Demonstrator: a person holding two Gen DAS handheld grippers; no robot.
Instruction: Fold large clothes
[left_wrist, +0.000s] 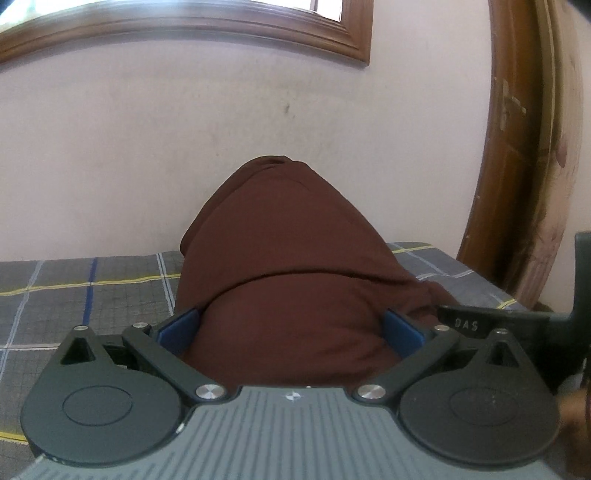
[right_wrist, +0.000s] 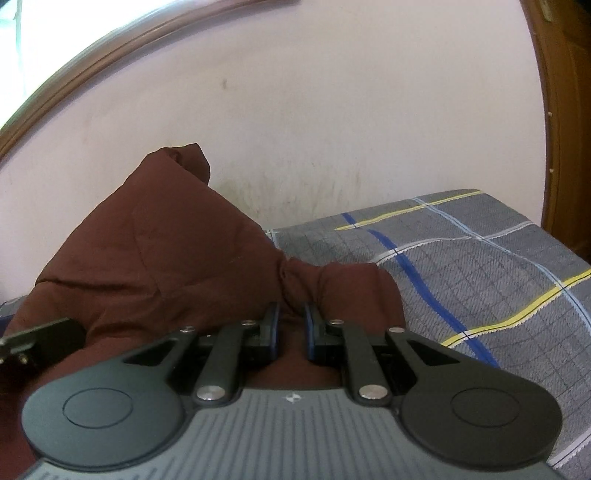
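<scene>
Pale pink plastered wall (left_wrist: 147, 155) behind; brown wooden window frame (left_wrist: 221, 29) high up, brown wooden door frame (left_wrist: 517, 147) off to the right side. Below it a bed covered in a grey plaid sheet with yellow, blue and white lines (right_wrist: 480, 266).

Large dark maroon cloth garment (left_wrist: 280, 258) sits heaped on the bed against the wall, rising to a rounded peak in the left wrist view, a pointed one in the right wrist view (right_wrist: 147, 251).

Left tongs (left_wrist: 291, 332): blue-padded fingers (left_wrist: 181, 328) spread wide apart, a bulge of the maroon fabric filling the space between them. Whether the pads press the cloth, cannot tell.

Right tongs (right_wrist: 291, 325): fingers (right_wrist: 272, 325) drawn close, a narrow gap showing, a gathered pinch of maroon fabric caught at the tips. The cloth bunches into a tight knot right there.

Edge of the other tool shows at the side of each view.
</scene>
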